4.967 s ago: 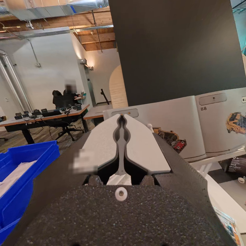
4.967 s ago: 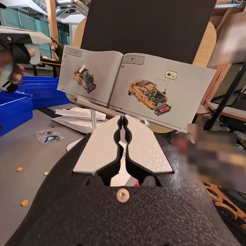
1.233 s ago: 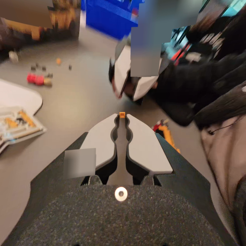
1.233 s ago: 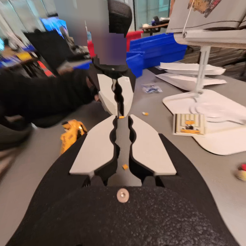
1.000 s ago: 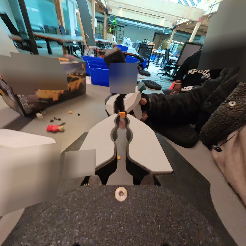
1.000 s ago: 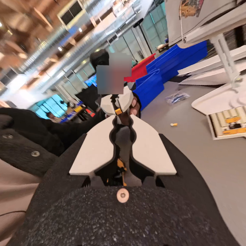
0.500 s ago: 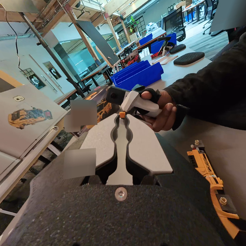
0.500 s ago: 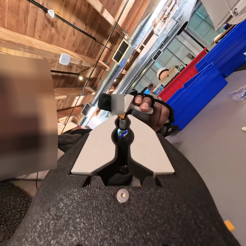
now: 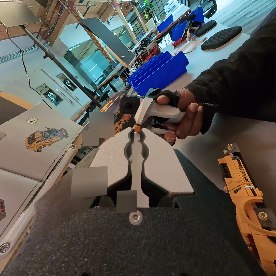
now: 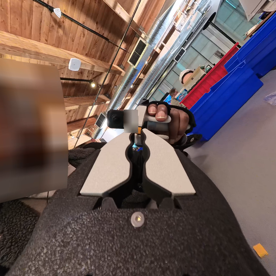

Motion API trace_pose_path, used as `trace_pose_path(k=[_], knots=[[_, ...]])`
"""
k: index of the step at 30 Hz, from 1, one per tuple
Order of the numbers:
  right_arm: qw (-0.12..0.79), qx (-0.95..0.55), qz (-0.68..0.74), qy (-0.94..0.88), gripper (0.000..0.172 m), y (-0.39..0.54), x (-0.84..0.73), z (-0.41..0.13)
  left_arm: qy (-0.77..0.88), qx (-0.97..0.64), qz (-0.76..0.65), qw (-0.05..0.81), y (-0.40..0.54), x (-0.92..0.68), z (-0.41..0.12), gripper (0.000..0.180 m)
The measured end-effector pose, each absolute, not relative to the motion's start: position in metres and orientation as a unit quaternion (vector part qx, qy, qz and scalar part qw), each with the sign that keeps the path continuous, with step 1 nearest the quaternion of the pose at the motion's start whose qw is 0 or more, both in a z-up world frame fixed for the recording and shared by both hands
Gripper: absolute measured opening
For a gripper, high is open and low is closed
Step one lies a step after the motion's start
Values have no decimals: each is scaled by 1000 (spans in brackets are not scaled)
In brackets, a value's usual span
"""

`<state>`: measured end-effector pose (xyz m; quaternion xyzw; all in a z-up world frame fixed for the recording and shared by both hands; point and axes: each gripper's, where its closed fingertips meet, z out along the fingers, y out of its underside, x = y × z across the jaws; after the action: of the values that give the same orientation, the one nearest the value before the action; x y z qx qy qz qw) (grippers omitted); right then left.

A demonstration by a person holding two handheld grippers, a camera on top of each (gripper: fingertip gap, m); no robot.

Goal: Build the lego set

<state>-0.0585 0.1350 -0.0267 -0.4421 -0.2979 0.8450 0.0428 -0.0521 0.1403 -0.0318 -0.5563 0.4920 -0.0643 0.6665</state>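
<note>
Grey table (image 9: 224, 143) runs under everything, w/ blue bins (image 9: 158, 74) stacked at its far side and more blue bins (image 10: 233, 95) plus a red bin (image 10: 209, 79) in the right wrist view. An open instruction booklet (image 9: 37, 146) on a stand sits left of the left gripper, car drawings on its pages; a dark product box (image 9: 118, 118) w/ an orange car stands behind the grippers. A part-built orange & black brick car body (image 9: 242, 194) lies on the table at right of the left wrist view, near the gripper body, not touching it. Left gripper (image 9: 137, 130) has its 2 fingertips pinching a small orange brick (image 9: 137, 129), pads pressed on both its sides. Right gripper (image 10: 138, 132), held in a gloved hand (image 9: 183, 116), meets the left tip to tip; its fingers are narrowed on the same orange brick (image 10: 139, 129), w/ a blur patch covering part of it. 1 loose orange piece (image 10: 260, 248) lies on the table, well apart.
</note>
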Motion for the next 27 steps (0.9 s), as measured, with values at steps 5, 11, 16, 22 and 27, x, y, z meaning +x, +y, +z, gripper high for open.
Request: trace_pose_path(k=[5, 11, 16, 22, 27], knots=[[79, -455, 823, -331, 0, 137, -58, -31, 475, -590, -101, 645, 142, -54, -38, 15], [181, -492, 747, -409, 0, 151, -53, -40, 440, -616, -184, 627, 140, -59, -33, 19], [184, -508, 731, -417, 0, 155, -55, -49, 445, -631, -176, 610, 143, -60, -44, 17], [185, -516, 729, -410, 0, 161, -55, -53, 402, -669, -151, 607, 160, -88, -48, 10], [184, -519, 729, -406, 0, 163, -55, -56, 306, -710, -122, 622, 181, -139, -42, 6]])
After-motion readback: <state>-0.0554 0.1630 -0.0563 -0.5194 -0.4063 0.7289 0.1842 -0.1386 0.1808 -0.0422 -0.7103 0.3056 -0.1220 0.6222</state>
